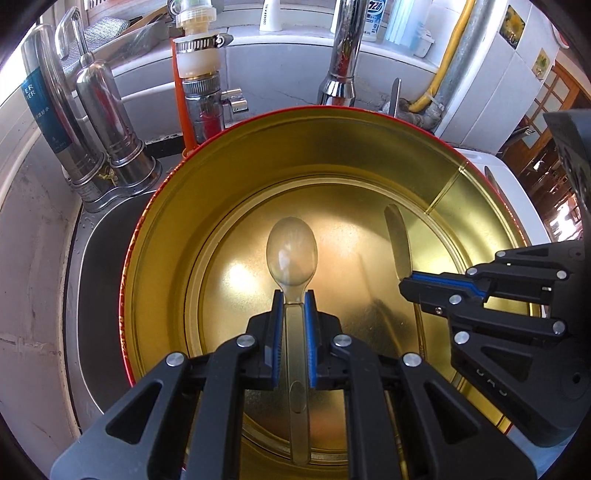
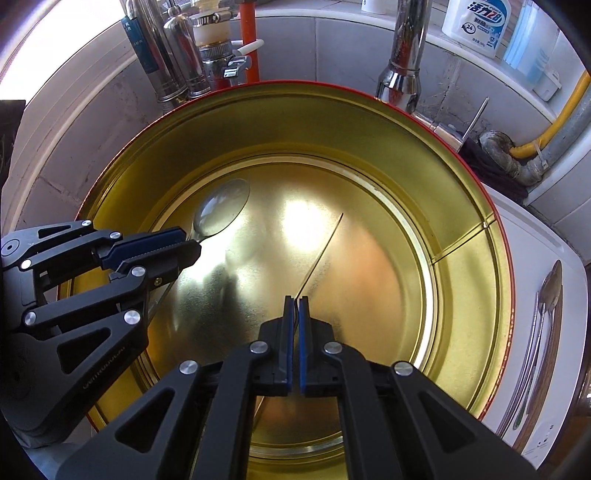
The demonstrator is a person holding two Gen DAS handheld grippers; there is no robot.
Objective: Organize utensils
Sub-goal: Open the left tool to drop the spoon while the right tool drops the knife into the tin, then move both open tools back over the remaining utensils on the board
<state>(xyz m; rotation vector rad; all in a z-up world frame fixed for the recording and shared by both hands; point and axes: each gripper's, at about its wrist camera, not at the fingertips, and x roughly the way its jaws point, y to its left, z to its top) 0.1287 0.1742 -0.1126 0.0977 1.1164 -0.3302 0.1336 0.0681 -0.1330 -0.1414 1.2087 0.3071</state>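
A round tin with a red outside and gold inside [image 1: 229, 173] [image 2: 184, 133] fills both views. My left gripper [image 1: 293, 295] [image 2: 192, 245] is shut on the handle of a clear plastic spoon [image 1: 291, 251] [image 2: 221, 212], bowl pointing down into the tin. My right gripper [image 2: 296, 300] [image 1: 404, 286] is shut on a thin flat knife [image 2: 325, 243], seen edge-on in the right wrist view and as a blade [image 1: 397, 236] in the left wrist view, also held inside the tin.
The tin stands beside a steel sink [image 1: 96, 258] with a faucet [image 1: 341, 55] [image 2: 404, 55], steel filter canisters [image 1: 107, 122] and pipes behind. Several more utensils [image 2: 543, 332] lie on a white surface [image 2: 517, 240] to the right. A detergent bottle [image 2: 476, 26] stands on the ledge.
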